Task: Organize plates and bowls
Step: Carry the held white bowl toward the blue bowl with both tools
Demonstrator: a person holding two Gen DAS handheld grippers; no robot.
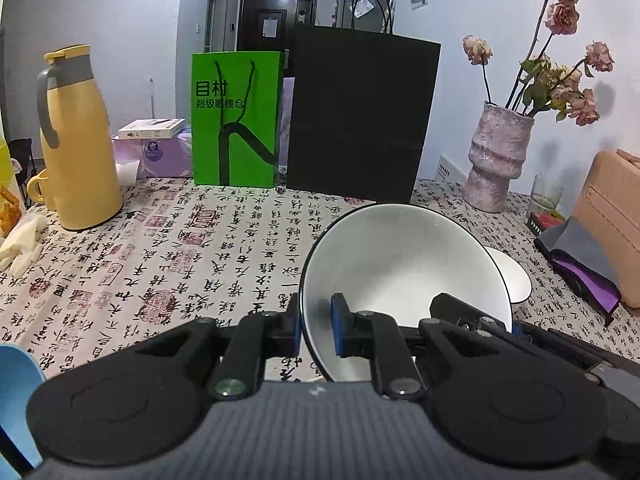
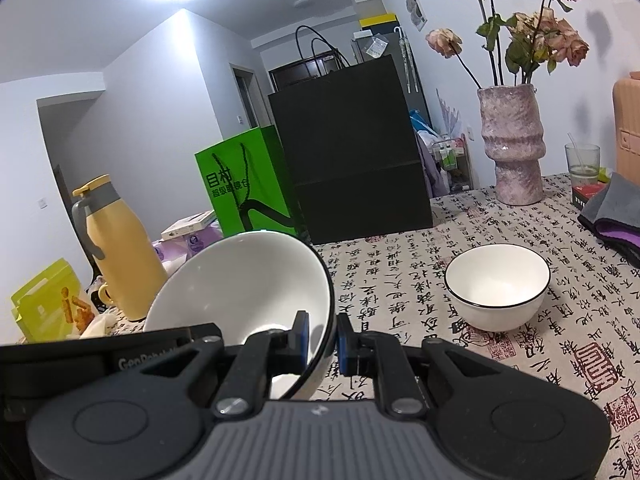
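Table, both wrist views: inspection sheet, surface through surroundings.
Surface: printed tablecloth, no spills seen.
Job's things: big bowl tilted, off the table; small bowl upright on the cloth. No plates seen.
Clutter: flask, green bag, black bag, vase, glass.
Grippers: left gripper and right gripper each shut on the big bowl's rim, opposite sides.
Cables: nothing seen.
Surroundings: door behind the bags.
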